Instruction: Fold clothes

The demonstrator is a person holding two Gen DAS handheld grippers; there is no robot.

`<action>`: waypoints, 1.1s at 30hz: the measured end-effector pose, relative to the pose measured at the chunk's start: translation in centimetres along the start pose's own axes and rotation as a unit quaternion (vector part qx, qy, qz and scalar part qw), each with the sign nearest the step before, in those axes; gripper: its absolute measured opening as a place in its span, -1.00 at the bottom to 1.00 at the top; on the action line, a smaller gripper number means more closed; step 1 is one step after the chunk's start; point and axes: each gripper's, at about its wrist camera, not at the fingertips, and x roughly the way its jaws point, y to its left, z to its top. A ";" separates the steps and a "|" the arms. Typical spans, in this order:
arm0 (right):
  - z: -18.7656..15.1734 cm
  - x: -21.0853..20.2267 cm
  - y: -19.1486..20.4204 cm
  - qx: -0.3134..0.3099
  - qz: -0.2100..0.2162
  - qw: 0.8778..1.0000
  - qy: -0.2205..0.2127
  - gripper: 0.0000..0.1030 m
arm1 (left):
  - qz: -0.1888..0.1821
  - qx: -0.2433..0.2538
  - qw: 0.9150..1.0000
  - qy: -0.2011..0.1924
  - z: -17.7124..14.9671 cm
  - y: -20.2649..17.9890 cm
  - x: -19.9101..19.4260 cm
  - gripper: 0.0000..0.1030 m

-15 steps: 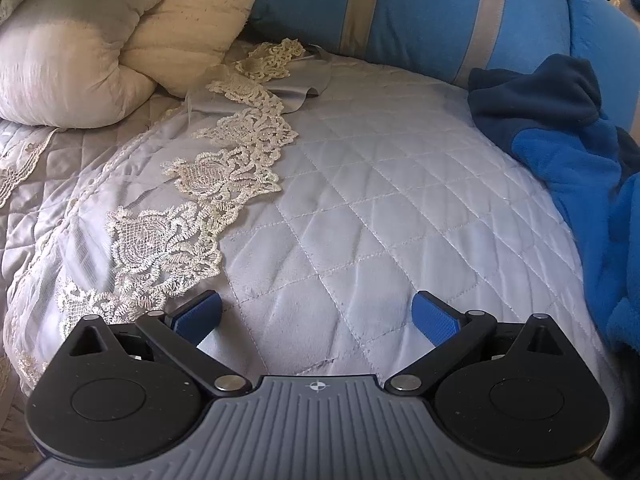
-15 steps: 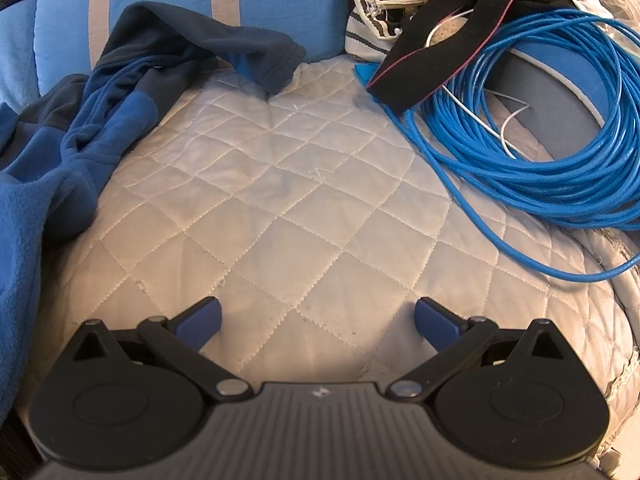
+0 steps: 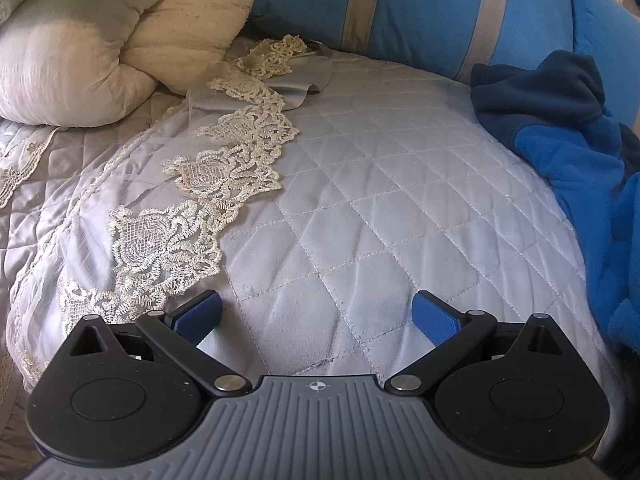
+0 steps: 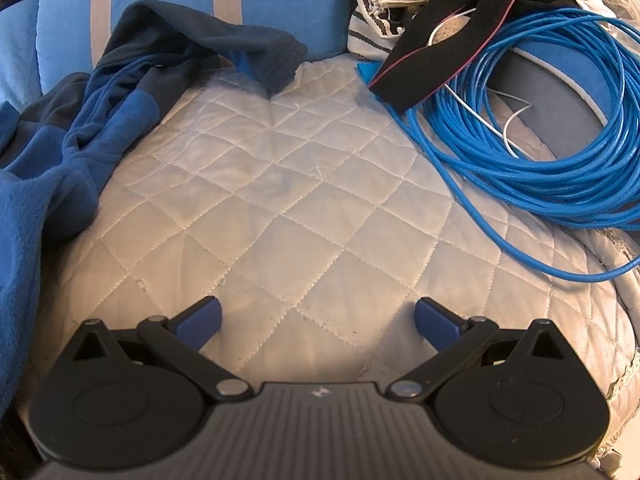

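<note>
A blue fleece garment with navy panels (image 3: 576,148) lies crumpled at the right edge of the quilted bed in the left wrist view. It also shows in the right wrist view (image 4: 88,128) at the left, one navy sleeve reaching toward the middle. My left gripper (image 3: 318,314) is open and empty, low over the bare quilt, left of the garment. My right gripper (image 4: 318,318) is open and empty over the quilt, right of the garment.
A blue striped bolster (image 3: 420,12) runs along the back. Cream pillows (image 3: 80,60) and a lace strip (image 3: 208,184) lie at the left. A coil of blue cable (image 4: 540,128), a black item (image 4: 440,48) and a striped bag (image 4: 372,28) crowd the right.
</note>
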 end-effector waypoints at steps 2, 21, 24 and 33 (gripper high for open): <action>0.0 0.0 0.0 0.000 0.001 1.000 0.000 0.98 | 0.000 -0.001 1.000 -0.002 0.0 0.0 0.0 1.00; 0.4 -0.2 0.0 0.000 -0.001 1.000 0.006 0.98 | -0.016 -0.012 1.000 0.013 -0.4 0.5 -1.6 1.00; 0.5 -0.2 0.0 -0.001 -0.001 1.000 0.008 0.98 | -0.022 -0.019 1.000 0.009 -0.5 0.7 -2.1 1.00; 0.7 -0.9 -0.1 -0.004 0.002 1.000 -0.006 0.99 | -0.040 -0.037 0.997 -0.055 1.1 0.6 -5.3 1.00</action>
